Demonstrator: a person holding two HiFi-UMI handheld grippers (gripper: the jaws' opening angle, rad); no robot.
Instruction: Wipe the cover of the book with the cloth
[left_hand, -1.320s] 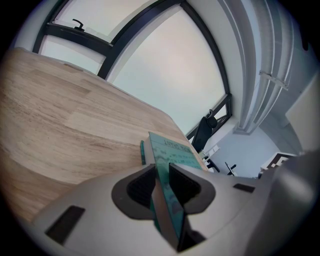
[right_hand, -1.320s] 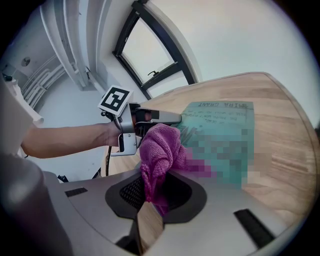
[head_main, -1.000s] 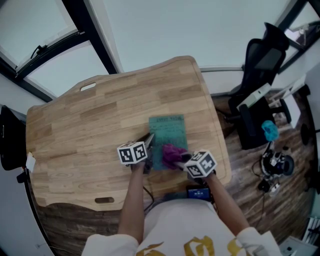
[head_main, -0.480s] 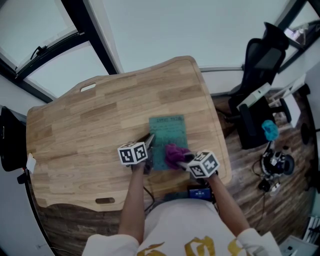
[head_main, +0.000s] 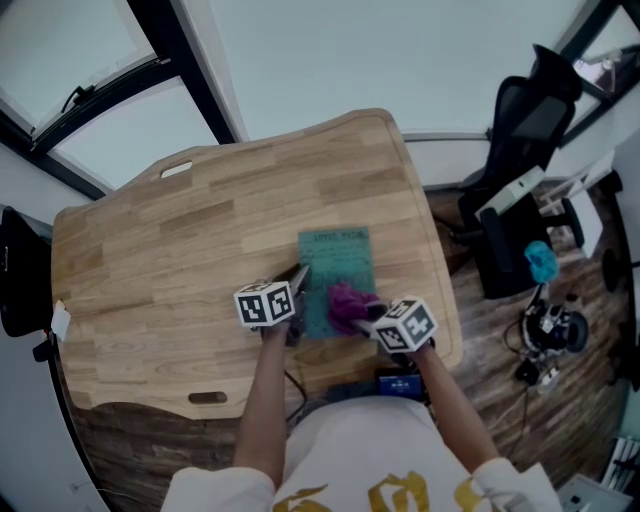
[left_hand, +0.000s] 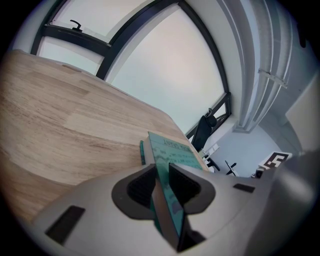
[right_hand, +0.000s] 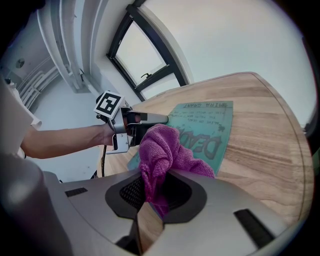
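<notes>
A teal book lies flat on the wooden table, near its front edge. My left gripper is at the book's left edge and is shut on it; in the left gripper view the teal cover runs between the two pads of the left gripper. My right gripper is shut on a magenta cloth, which rests on the near part of the cover. In the right gripper view the cloth bulges out of the right gripper onto the book, with the left gripper just beyond it.
A black office chair and white equipment stand on the floor to the right, with a blue object among them. A small dark device sits at the table's front edge, close to the person's body. Slot cut-outs mark the table's far-left and near-left parts.
The right gripper and cloth have shifted only a little on the near part of the cover. The left gripper has stayed where it was on the book's edge.
</notes>
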